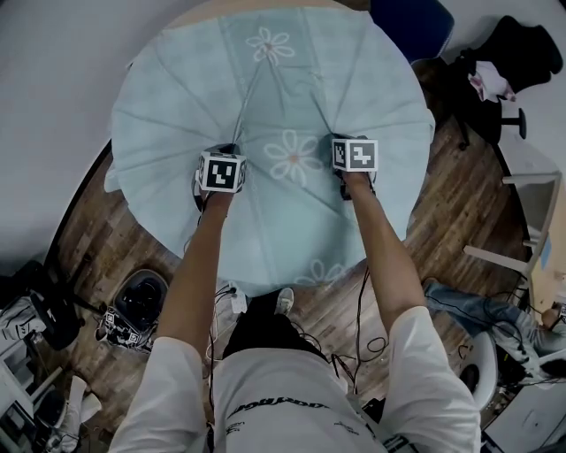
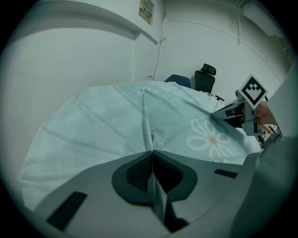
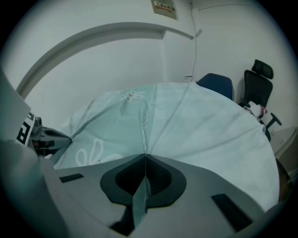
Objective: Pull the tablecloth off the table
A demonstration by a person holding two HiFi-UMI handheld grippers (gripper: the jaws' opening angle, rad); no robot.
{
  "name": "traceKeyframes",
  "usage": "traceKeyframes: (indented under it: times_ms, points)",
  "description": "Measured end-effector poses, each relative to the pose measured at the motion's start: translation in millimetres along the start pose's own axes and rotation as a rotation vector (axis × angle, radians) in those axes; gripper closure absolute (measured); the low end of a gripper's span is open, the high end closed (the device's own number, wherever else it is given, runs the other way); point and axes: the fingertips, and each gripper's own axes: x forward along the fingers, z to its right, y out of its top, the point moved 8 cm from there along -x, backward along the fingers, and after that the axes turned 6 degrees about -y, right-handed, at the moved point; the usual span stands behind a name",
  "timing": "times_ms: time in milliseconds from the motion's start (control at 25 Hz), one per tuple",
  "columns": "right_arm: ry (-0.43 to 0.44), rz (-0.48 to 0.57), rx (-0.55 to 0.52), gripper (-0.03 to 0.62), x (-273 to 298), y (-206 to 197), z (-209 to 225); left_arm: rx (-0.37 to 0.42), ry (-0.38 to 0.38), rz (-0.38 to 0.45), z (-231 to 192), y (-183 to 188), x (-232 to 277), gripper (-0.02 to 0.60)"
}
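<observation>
Bare forearms (image 1: 196, 265) reach down over the pale blue flowered tablecloth (image 1: 292, 97), which lies spread across the round table (image 1: 265, 4). At left, the left tool (image 1: 227, 149) is clenched on a pinched-up ridge of the cloth. At right, the right tool (image 1: 347, 142) grips another ridge likewise.

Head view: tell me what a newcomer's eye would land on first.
The pale tablecloth, printed with white daisies, spreads out round across the middle of the view. The left gripper and right gripper sit side by side on it, jaws shut, each pinching up a ridge of cloth.
</observation>
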Motion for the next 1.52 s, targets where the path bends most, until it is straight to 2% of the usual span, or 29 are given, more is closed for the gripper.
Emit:
traceKeyframes:
  times_ms: [80,240,400,560,680,760,960,1520]
  points:
    - [0.009,0.002,0.036,0.562,-5.5,-7.2,2.4,0.0,-0.002,-0.015,6.2,-2.6,-4.0,0.565]
    - [0.01,-0.017,0.009,0.562,-19.1,-23.5,1.3,-0.054,-0.015,-0.009,17.4,-15.5,-17.0,0.565]
    - [0.04,-0.03,0.039,0.562,-33.9,-45.9,-2.8,-0.033,0.002,-0.014,30.0,-34.5,-30.3,0.565]
    - [0.033,-0.031,0.021,0.562,-52.6,-69.5,-9.1,-0.076,-0.022,-0.006,42.0,-54.1,-47.1,0.566]
    - [0.014,-0.01,-0.033,0.562,-67.5,-82.1,-15.4,-0.061,-0.008,-0.016,53.2,-61.7,-65.6,0.566]
    - [0.027,0.004,-0.02,0.562,-78.3,-89.3,-15.8,-0.049,-0.006,-0.015,61.0,-66.6,-75.1,0.566]
    - [0.061,0.02,-0.004,0.562,-108.0,-109.1,-17.7,-0.025,-0.018,0.009,80.4,-82.2,-95.4,0.566]
    - [0.093,0.116,0.029,0.562,-181.2,-157.8,-37.3,-0.094,-0.018,0.118,119.3,-120.7,-166.1,0.566]
